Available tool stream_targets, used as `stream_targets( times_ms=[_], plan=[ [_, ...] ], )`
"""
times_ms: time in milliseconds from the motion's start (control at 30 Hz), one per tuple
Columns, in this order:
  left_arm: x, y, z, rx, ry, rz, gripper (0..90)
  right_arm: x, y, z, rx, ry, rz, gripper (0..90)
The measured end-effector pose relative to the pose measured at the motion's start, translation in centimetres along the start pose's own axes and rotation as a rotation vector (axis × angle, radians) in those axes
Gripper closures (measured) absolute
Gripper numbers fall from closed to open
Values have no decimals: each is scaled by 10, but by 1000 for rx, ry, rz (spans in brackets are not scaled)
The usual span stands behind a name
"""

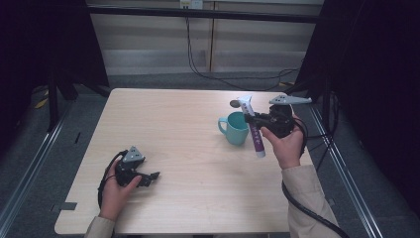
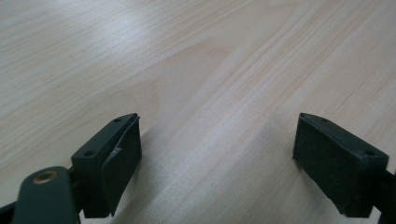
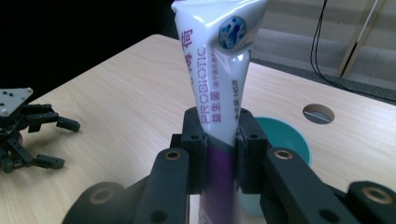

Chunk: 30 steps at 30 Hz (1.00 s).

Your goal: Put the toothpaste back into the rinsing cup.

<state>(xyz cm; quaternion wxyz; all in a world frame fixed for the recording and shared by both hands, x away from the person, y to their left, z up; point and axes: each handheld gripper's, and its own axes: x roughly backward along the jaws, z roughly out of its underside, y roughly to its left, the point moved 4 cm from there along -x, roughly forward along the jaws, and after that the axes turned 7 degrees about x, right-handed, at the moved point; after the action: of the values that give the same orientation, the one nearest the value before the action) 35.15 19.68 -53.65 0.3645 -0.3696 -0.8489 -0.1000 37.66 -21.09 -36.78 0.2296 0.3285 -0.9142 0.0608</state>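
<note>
white-and-purple soft plastic toothpaste tube (image 3: 219,88) pinched mid-body in right gripper (image 3: 223,154), held beside and above teal mug (image 1: 236,128) | step: likely stand tube in mug, keep it upright, lower slowly, flat crimped end up | left gripper (image 1: 148,178) jaws wide, idle on pale wood table (image 1: 188,163)

I see a pale wood table (image 1: 183,129) mid-frame, with a teal mug (image 1: 236,128) standing right of centre.

High view over table (image 1: 188,148); tongs views close, sharing its wooden top.
</note>
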Motion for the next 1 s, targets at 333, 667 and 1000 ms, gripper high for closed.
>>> stream_targets(
  times_ms=[333, 667, 1000],
  plan=[
    [0, 0, 0, 0, 0, 0, 151, -5, -3, -10, 2, -9, 9, 769],
    [0, 0, 0, 0, 0, 0, 151, -9, -10, -22, -5, -19, 23, 769],
    [0, 0, 0, 0, 0, 0, 151, -13, -15, -31, -33, -78, 29, 769]
  ],
)
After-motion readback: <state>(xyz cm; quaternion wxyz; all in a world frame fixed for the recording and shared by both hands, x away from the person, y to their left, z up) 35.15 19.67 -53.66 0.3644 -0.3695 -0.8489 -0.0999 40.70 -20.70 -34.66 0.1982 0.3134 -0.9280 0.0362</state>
